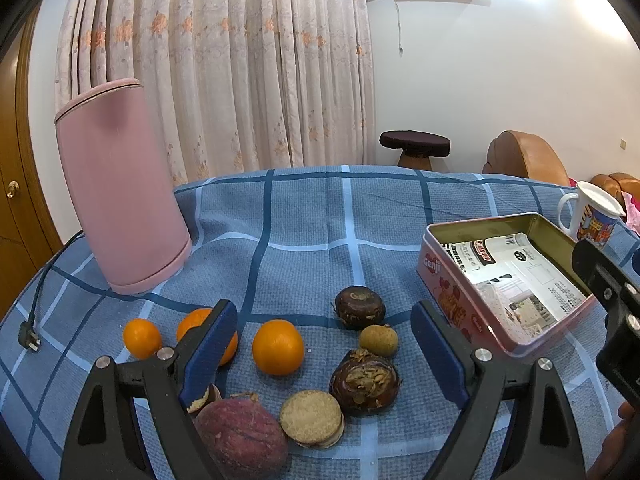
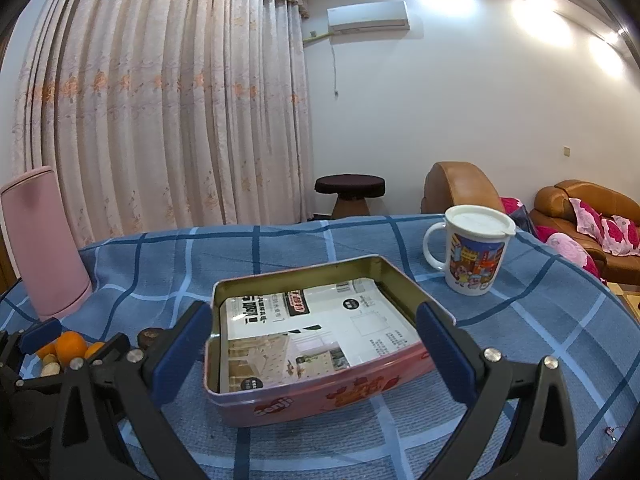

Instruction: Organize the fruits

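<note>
Glossy metal tin (image 2: 320,396); matt woven cloth (image 1: 304,216); paper lining (image 2: 320,328)

Oranges (image 1: 277,346), water chestnuts (image 1: 364,382), open tin (image 2: 320,336)

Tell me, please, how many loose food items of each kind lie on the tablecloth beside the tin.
Oranges: 3
Dark brown bulbs: 2
Small tan fruit: 1
Purple sweet potato: 1
Round biscuits: 2, one half hidden
Total: 9
</note>
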